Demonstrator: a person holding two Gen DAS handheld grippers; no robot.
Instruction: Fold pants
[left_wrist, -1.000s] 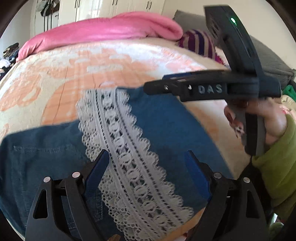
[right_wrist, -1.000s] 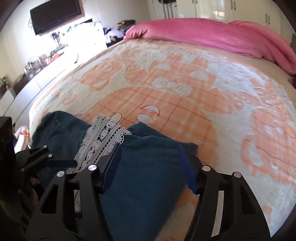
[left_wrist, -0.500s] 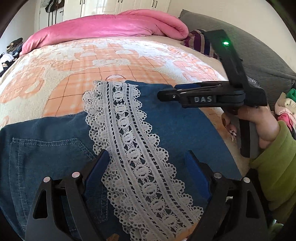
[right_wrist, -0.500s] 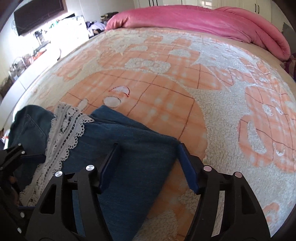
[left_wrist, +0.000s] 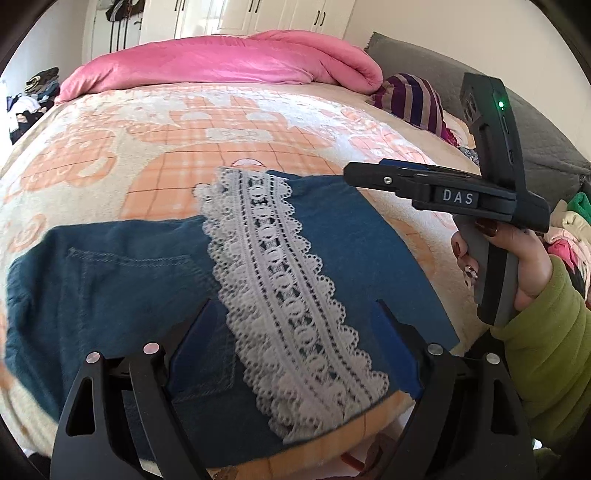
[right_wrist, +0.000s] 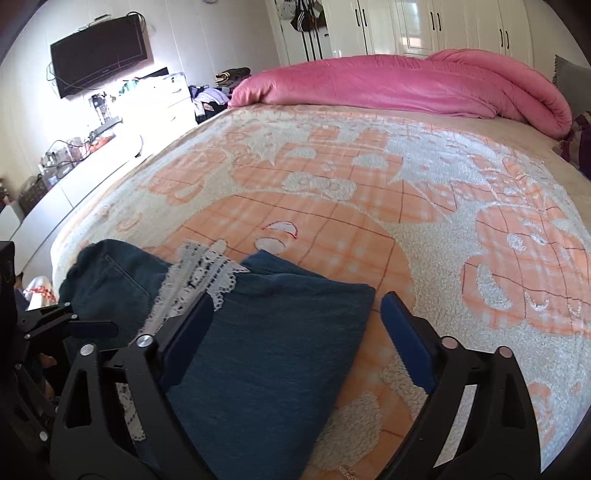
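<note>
Left wrist view: we see left tongs spread wide, holding nothing, above folded pants near bed's near edge. White lace strip runs between blue pads. Right tongs at right, side-on, above pants' far right corner; "DAS" readable on body. Right hand grips handle. Blanket open beyond pants up to pink duvet.

Right wrist view: we see right tongs wide open, empty, straddling pants' right edge. Wide open blanket right and far.
</note>
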